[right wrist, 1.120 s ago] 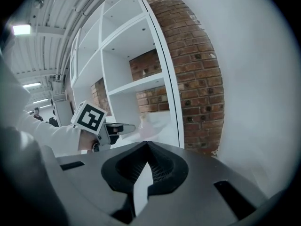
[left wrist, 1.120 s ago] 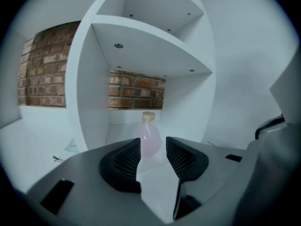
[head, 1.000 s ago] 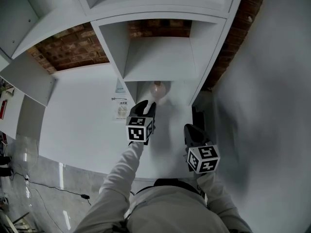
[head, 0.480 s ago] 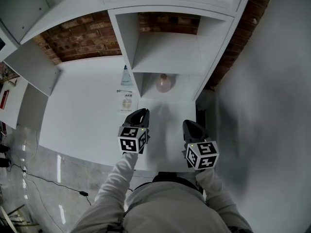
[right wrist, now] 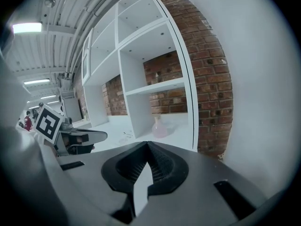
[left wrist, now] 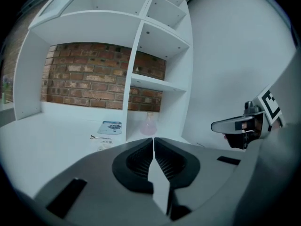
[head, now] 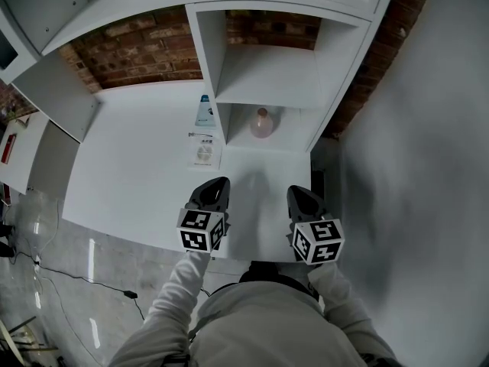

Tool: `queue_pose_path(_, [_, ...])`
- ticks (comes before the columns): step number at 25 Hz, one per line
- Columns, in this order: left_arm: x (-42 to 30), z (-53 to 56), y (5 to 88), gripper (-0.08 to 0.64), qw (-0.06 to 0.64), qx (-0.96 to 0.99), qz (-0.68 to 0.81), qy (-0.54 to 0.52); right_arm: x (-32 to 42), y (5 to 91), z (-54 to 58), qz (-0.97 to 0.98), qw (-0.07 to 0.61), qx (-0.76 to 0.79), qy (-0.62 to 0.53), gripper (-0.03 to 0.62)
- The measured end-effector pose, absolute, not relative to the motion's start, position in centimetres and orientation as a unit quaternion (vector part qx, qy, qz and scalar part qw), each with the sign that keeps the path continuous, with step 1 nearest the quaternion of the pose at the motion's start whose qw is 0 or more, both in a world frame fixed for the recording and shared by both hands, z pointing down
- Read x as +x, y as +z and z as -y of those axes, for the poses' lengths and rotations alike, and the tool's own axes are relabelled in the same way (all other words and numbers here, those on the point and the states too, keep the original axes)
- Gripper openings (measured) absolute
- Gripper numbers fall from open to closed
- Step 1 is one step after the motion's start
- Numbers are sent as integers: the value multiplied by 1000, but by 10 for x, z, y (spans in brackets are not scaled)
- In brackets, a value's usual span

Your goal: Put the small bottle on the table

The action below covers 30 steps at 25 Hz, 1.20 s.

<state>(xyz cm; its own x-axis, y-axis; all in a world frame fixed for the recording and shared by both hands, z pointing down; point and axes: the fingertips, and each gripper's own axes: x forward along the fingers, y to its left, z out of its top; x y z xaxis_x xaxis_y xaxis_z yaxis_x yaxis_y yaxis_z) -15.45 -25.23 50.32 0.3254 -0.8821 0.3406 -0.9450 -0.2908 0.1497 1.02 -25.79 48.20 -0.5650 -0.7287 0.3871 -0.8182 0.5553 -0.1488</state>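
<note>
Pink and pear-shaped, the small bottle (head: 262,122) stands upright in the lowest bay of a white shelf unit (head: 336,90). It sits on the same white surface that runs forward as the worktop (head: 130,182), well apart from both tools. It looks set down and let go, and the shelf walls on either side keep it out of the way.

The left gripper (head: 218,182) and right gripper (head: 296,193) hang side by side near the worktop's front edge, pointing towards the bay. The left gripper's jaws are closing tight with nothing between them, and the right gripper's jaws meet tip to tip, equally empty. Neither tool touches anything, a stance that suggests the placing is done and no new reach has begun.

A blue leaflet (head: 204,110) and a pale printed card (head: 204,153) lie flat just left of the shelf's upright, clear of the bottle. Red brick wall (head: 145,48) shows behind the open shelving.
</note>
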Motion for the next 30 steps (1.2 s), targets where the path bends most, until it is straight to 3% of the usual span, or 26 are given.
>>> queue_pose_path(30, [-170, 225, 491, 26, 157, 782, 600, 69, -7, 476, 233, 885, 145, 420, 141, 28])
